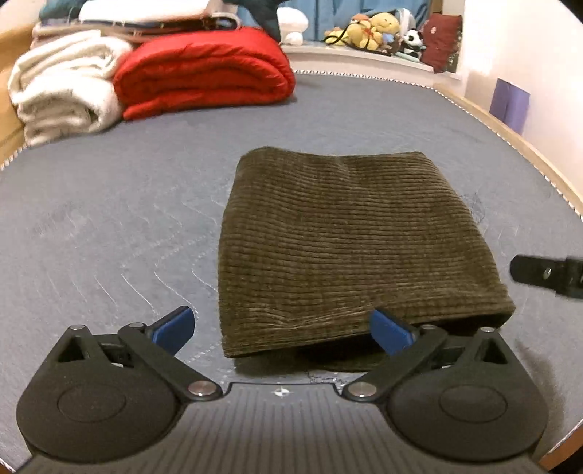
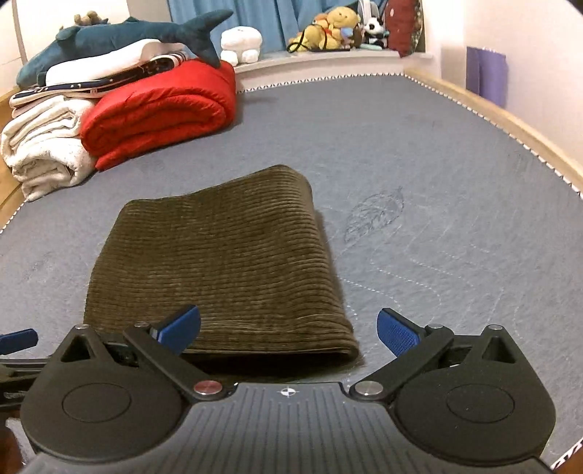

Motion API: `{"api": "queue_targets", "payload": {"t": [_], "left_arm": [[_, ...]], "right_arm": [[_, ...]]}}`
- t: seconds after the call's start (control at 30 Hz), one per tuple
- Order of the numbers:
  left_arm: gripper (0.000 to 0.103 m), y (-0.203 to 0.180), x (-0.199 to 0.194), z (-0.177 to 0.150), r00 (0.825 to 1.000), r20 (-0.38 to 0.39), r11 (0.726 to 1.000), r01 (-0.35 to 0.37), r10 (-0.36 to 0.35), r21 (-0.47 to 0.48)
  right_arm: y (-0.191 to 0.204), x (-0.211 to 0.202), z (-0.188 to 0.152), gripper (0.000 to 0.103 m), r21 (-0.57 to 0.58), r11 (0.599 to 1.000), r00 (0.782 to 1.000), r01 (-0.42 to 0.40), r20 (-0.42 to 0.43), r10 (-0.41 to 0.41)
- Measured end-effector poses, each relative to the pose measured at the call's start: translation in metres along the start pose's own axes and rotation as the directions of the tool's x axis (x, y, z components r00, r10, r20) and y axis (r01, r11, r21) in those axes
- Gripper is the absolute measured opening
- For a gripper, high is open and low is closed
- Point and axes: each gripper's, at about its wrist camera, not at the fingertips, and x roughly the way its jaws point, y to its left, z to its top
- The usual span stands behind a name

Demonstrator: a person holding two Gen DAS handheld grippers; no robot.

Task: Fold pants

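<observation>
I've got the pants [image 1: 359, 251] lying folded into a thick olive-brown corduroy block on the grey mattress [image 1: 109, 226], roughly mid-bed, ribs running across. The open layered edge faces me, rounded fold on the far side.

Left gripper [image 1: 282, 333]: jaws spread wide apart, nothing clamped. One blue pad [image 1: 390, 331] sits in front of the pants' near edge w/ the cloth behind it; can't tell if it's touching. The other pad is over bare mattress, off to the side of the pants. From the left cam the tip of the right gripper pokes in at the frame's right edge, just beside the pants' near corner.

Right gripper [image 2: 289, 330]: also wide apart, holding nothing. One blue pad [image 2: 180, 328] overlaps the near edge of the pants in the pic, the other is over bare mattress beside the pants. A bit of the left gripper shows at the far left edge of the right cam.

Bkgd: red blanket [image 1: 204, 73] folded at the far left of the bed, a cream blanket [image 1: 62, 87] rolled just beside it, touching. A stuffed shark [image 2: 120, 40] lies on top of the stack of linens behind them. Plush toys [image 2: 335, 31] on the ledge past the head of the bed, blue curtain [image 2: 255, 18] behind. A purple item [image 2: 486, 73] stands by the wall on the right, beyond the wooden bed frame [image 2: 510, 120].
</observation>
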Motion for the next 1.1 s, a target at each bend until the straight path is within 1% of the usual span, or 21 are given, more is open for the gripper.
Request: {"api": "queue_targets", "payload": {"t": [0.07, 0.13, 0.17, 0.27, 0.4, 0.63, 0.83, 1.1], "left_arm": [[0.103, 0.003, 0.0, 0.001, 1.0, -0.013, 1.0, 0.017, -0.018, -0.025], [0.103, 0.003, 0.001, 0.003, 1.0, -0.018, 1.0, 0.025, -0.026, -0.018], [0.103, 0.002, 0.004, 0.004, 0.999, -0.02, 0.999, 0.031, -0.031, -0.013], [0.103, 0.002, 0.009, 0.002, 0.999, -0.035, 0.999, 0.039, -0.039, -0.01], [0.103, 0.006, 0.012, 0.0, 0.998, -0.052, 0.998, 0.044, -0.046, -0.04], [0.103, 0.01, 0.01, -0.002, 0.998, -0.051, 0.998, 0.042, -0.045, -0.056], [0.103, 0.007, 0.01, -0.002, 0.998, -0.049, 0.998, 0.043, -0.045, -0.052], [0.103, 0.004, 0.009, -0.003, 0.997, -0.052, 0.998, 0.049, -0.051, -0.039]], "right_arm": [[0.001, 0.006, -0.001, 0.102, -0.012, 1.0, 1.0, -0.004, 0.004, 0.004], [0.001, 0.016, -0.002, 0.102, -0.021, 0.999, 0.999, 0.033, -0.026, -0.033], [0.001, 0.02, -0.002, 0.102, -0.021, 0.999, 0.998, 0.039, -0.042, -0.039], [0.004, 0.027, -0.003, 0.102, -0.04, 0.999, 0.998, 0.023, -0.052, -0.025], [0.014, 0.032, -0.006, 0.102, -0.093, 0.995, 0.999, 0.022, -0.047, -0.027], [0.026, 0.029, -0.005, 0.102, -0.124, 0.992, 0.999, -0.007, -0.037, 0.003], [0.03, 0.024, -0.006, 0.102, -0.158, 0.987, 1.0, 0.02, -0.006, -0.021], [0.024, 0.024, -0.007, 0.102, -0.155, 0.987, 0.999, 0.03, -0.01, -0.032]]}}
